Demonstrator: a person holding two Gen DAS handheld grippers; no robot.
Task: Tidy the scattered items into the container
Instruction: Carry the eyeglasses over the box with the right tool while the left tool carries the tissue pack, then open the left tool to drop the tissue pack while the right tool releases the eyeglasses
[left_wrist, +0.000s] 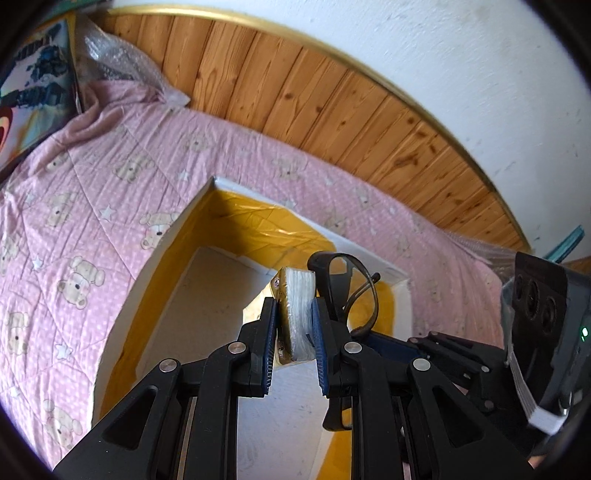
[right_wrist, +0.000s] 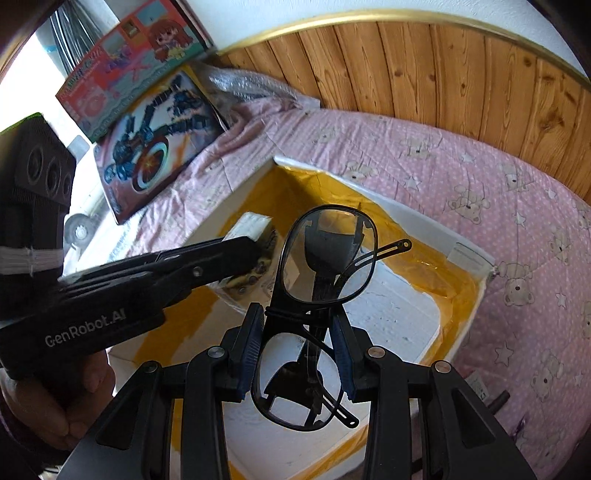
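Above: left gripper (left_wrist: 294, 320) pinching tissue pack (left_wrist: 297, 314), right gripper (right_wrist: 297, 341) pinching glasses (right_wrist: 317, 314), both over box (right_wrist: 424, 218) interior, on pink bedspread (right_wrist: 498, 177).

Left gripper (left_wrist: 294, 325) clamped on small pack (left_wrist: 297, 314), white side outward, held above open white box (left_wrist: 173, 236) with yellow-taped inner walls. Black glasses (left_wrist: 341, 291) just right of pack, over box, held in right gripper (left_wrist: 373, 341). Box sits on pink bear-print blanket (left_wrist: 92, 206). Wood panelling (left_wrist: 295, 88) and white wall (left_wrist: 461, 55) behind. Bubble wrap (left_wrist: 110, 59) and picture box (left_wrist: 33, 96) at far left.
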